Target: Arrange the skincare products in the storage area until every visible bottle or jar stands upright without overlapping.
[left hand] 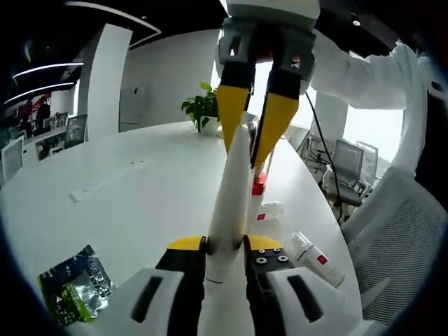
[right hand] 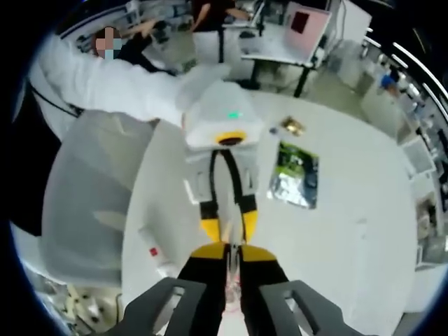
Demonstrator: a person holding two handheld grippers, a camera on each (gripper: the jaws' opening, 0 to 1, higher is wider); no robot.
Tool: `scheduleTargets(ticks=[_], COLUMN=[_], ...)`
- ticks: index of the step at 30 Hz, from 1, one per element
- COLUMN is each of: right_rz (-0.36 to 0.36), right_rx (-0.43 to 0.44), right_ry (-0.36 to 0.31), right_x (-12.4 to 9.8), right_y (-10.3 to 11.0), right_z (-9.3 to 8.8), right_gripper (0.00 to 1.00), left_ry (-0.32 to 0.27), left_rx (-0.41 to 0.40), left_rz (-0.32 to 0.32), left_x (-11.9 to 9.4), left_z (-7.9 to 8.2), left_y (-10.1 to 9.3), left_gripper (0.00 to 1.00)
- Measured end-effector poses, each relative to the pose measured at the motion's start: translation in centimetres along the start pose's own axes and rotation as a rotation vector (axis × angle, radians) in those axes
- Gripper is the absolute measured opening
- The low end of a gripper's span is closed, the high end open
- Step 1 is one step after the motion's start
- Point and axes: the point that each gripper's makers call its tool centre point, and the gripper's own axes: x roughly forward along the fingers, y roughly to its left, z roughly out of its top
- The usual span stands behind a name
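Left gripper view: the left gripper (left hand: 225,246) and right gripper (left hand: 253,136) both clamp one white tube (left hand: 231,196) above the white table (left hand: 140,189); two bottles (left hand: 315,255) lie flat beside it.

You've got open white table (left hand: 126,203) to your left, wide and bare up to the potted plant (left hand: 202,108) at the far edge. Near left edge: a green foil packet (left hand: 73,283) lying flat. Right side is tighter: two white bottles (left hand: 313,257) with red labels lie on the table near its rim, and a mesh chair (left hand: 392,245) stands just beyond. Straight ahead, the other gripper (left hand: 250,150) blocks the middle.
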Motion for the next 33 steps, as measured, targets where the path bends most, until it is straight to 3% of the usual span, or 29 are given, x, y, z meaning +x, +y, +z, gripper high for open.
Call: scheduleTargets(ticks=[14, 19, 33], right_rz=[-0.001, -0.012, -0.005], right_rx=[0.022, 0.015, -0.018], right_ry=[-0.019, -0.024, 0.001], right_x=[-0.3, -0.4, -0.5], right_y=[-0.3, -0.3, 0.1], right_z=[0.3, 0.4, 0.3], right_gripper=[0.0, 0.0, 0.0], left_ry=[-0.006, -0.057, -0.049], left_rx=[-0.008, -0.031, -0.014], left_rz=[0.011, 0.001, -0.001], left_x=[-0.1, -0.4, 0.0], left_z=[0.1, 1.3, 1.2], left_y=[-0.3, -0.4, -1.1], left_gripper=[0.16, 0.17, 0.16])
